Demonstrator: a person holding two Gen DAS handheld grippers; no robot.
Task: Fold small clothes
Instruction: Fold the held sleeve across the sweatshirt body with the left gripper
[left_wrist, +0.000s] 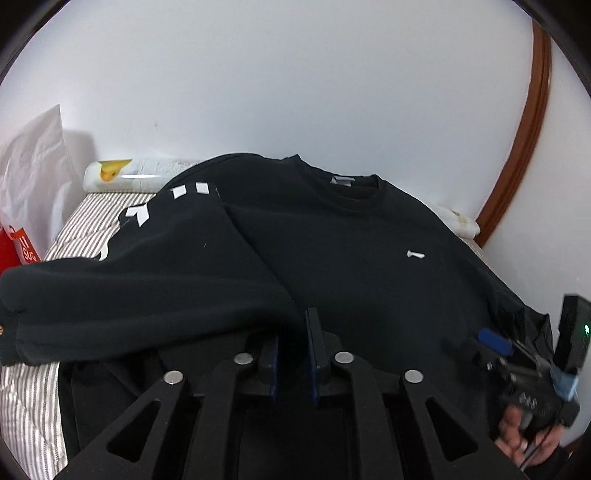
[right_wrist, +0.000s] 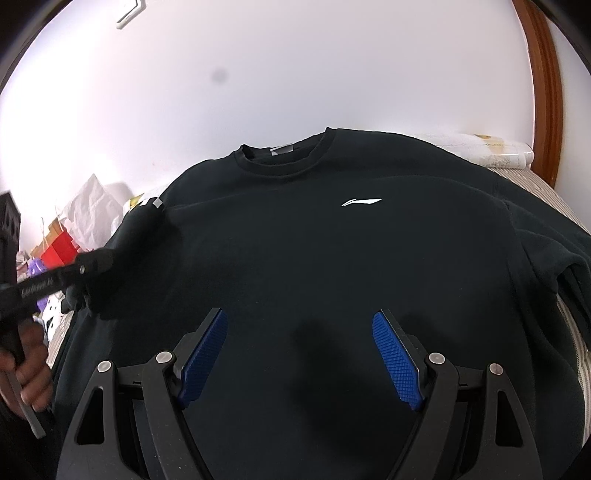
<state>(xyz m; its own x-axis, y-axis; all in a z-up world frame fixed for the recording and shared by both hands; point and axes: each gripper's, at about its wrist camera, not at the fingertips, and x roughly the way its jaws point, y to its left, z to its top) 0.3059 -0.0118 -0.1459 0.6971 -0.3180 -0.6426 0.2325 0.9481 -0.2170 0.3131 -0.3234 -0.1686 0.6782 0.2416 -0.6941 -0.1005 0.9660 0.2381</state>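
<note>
A black sweatshirt (right_wrist: 314, 251) with a small white chest logo lies face up on a striped bed, collar toward the wall; it also shows in the left wrist view (left_wrist: 351, 266). Its left sleeve (left_wrist: 147, 288), with white marks, is lifted and drawn across the body. My left gripper (left_wrist: 295, 332) is shut on that sleeve's edge; it shows in the right wrist view (right_wrist: 88, 266) at the left. My right gripper (right_wrist: 299, 332) is open and empty over the lower chest; it shows in the left wrist view (left_wrist: 491, 339) at the right edge.
The striped bed cover (left_wrist: 85, 221) shows at the left. A white pillow roll (left_wrist: 122, 173) lies along the white wall. A white and red bag (left_wrist: 26, 229) stands at the left. A brown wooden frame (left_wrist: 524, 122) curves at the right.
</note>
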